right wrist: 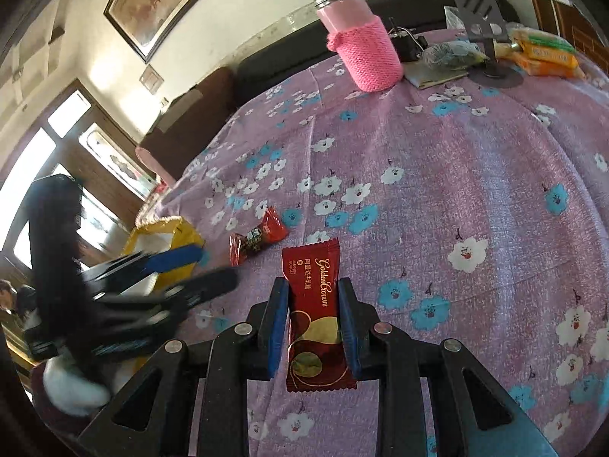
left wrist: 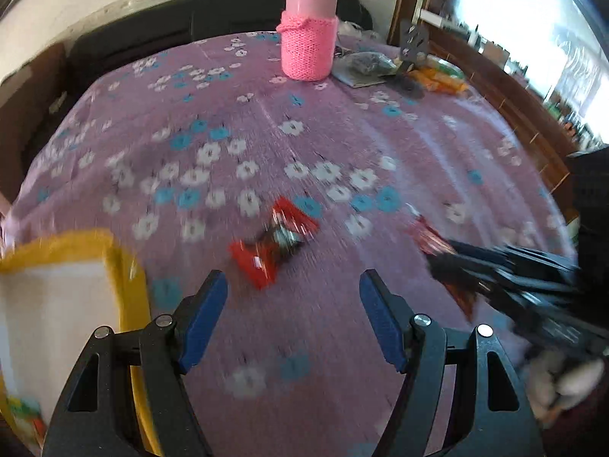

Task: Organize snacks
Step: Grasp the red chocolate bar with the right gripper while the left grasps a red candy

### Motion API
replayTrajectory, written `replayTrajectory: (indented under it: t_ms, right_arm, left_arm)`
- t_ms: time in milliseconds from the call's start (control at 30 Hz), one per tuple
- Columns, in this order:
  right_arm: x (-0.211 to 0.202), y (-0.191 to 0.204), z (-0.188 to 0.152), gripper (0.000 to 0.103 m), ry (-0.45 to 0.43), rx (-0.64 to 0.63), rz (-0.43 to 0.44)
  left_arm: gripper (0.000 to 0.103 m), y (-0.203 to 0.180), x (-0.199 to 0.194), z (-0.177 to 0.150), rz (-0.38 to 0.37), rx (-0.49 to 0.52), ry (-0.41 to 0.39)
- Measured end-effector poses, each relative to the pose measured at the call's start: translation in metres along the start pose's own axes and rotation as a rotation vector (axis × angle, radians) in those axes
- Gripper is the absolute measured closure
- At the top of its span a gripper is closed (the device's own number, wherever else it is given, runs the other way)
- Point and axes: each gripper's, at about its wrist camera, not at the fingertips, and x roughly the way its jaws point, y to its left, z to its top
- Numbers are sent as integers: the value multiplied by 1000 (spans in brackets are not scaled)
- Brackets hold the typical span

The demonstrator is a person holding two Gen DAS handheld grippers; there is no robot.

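Observation:
My right gripper [right wrist: 313, 289] is shut on a dark red Golden Crown snack bar [right wrist: 315, 316], held flat just above the purple flowered tablecloth [right wrist: 456, 190]. The bar also shows in the left wrist view [left wrist: 430, 238], pinched by the right gripper [left wrist: 449, 255]. A bright red twisted candy [left wrist: 272, 245] lies on the cloth just ahead of my left gripper [left wrist: 293, 285], which is open and empty. It also shows in the right wrist view [right wrist: 257, 240]. A yellow-rimmed container [left wrist: 114, 266] stands at the left gripper's left side. The left gripper [right wrist: 205, 266] appears blurred in the right wrist view.
A pink knit-covered flask [left wrist: 309, 38] stands at the table's far side, with a black stand [right wrist: 487, 26], a grey bag [right wrist: 449, 55] and orange packets [right wrist: 548, 55] to its right. A dark sofa [left wrist: 152, 34] lies beyond the table.

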Motion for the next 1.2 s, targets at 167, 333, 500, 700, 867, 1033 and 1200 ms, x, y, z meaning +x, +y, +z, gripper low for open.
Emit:
replayTrajectory:
  t_ms: [167,333,500,700,867,1033,1200]
  right_arm:
    - [0,-5,0,76,5,-7,17]
    - [-2,-7,-1,76,-1,9,34]
    - [-1,-9,-2,76,1,20,25]
    - [-5,-3,-4,76,-16,-5,15]
    - [-6,2,-5,76,-20,-16,35]
    - [-4,4,-7,76,-16,-16,32]
    - [-10,5,-6,76,-37,-17,34]
  left_arm:
    - [32,0,31,17,73,56,30]
    - [63,-5,41,22,29,100,59]
    - [71,-14,34,16,57,123,47]
    - [74,-11,13,3,26,67,8]
    - [91,-3,-27,-13,-37,-1,-59]
    - [88,-1,-30,-22,-15,-5,-26]
    - [57,-16,-5,-23,17,49,12]
